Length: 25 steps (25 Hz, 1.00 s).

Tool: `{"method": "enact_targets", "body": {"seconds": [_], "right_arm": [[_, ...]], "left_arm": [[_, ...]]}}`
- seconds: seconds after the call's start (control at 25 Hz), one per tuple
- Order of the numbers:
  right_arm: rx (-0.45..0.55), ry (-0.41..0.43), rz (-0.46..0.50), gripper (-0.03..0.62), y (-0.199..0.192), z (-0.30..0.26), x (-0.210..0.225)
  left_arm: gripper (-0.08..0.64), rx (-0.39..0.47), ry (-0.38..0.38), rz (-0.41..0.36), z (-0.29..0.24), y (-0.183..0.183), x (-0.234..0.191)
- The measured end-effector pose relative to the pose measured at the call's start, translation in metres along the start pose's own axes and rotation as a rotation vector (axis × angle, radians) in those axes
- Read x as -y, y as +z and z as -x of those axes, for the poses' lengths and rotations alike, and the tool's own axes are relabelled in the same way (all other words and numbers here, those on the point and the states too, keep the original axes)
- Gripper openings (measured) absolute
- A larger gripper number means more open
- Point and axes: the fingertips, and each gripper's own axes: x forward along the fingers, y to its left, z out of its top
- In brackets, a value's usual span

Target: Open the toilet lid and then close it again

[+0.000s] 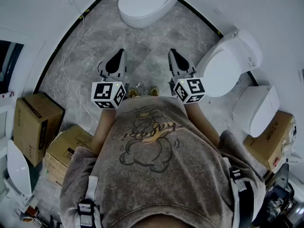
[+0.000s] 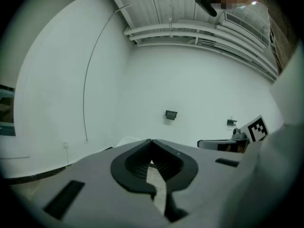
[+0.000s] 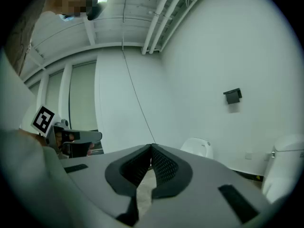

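Room: grey stone-patterned floor (image 1: 142, 61) between white walls, with cardboard boxes (image 1: 35, 122) stacked at our left and three white toilets around us.
Left hand: our left tool (image 1: 118, 55) sits level just ahead of our chest, its jaws pressed together with nothing between them.
Right hand: our right tool (image 1: 174, 54) is held beside it, jaws likewise closed and empty, well apart from every toilet.
Targets: the near toilet (image 1: 227, 65) stands to our right front with its lid down. The far toilet (image 1: 147, 3) is straight ahead, also closed. We cannot tell which one the task means.
Key relation: the near toilet lies right of and beyond the right tool, so we judge that hand the nearer. Its long axis runs from the tank at the right wall toward the floor's middle, which puts the lid's free front edge on our side.
Stage: we judge the lid untouched, with opening not yet begun.
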Motion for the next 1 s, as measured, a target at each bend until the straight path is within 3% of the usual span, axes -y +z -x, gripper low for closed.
{"method": "enact_targets", "body": {"seconds": [0.24,0.52,1.0], "right_arm": [[0.025,0.005,-0.023,0.026,0.002,-0.004,0.006],[0.028,0.076,-0.039,0.026,0.002,-0.015,0.022],[0.001,0.057,-0.037,0.026,-0.005,-0.113,0.073]], "left_arm": [[0.009,-0.005,-0.002,-0.001,-0.006,-0.002,0.001],[0.009,0.01,0.01,0.006,-0.026,-0.001,0.003],[0.009,0.015,0.013,-0.009,-0.121,-0.004,-0.063]]}}
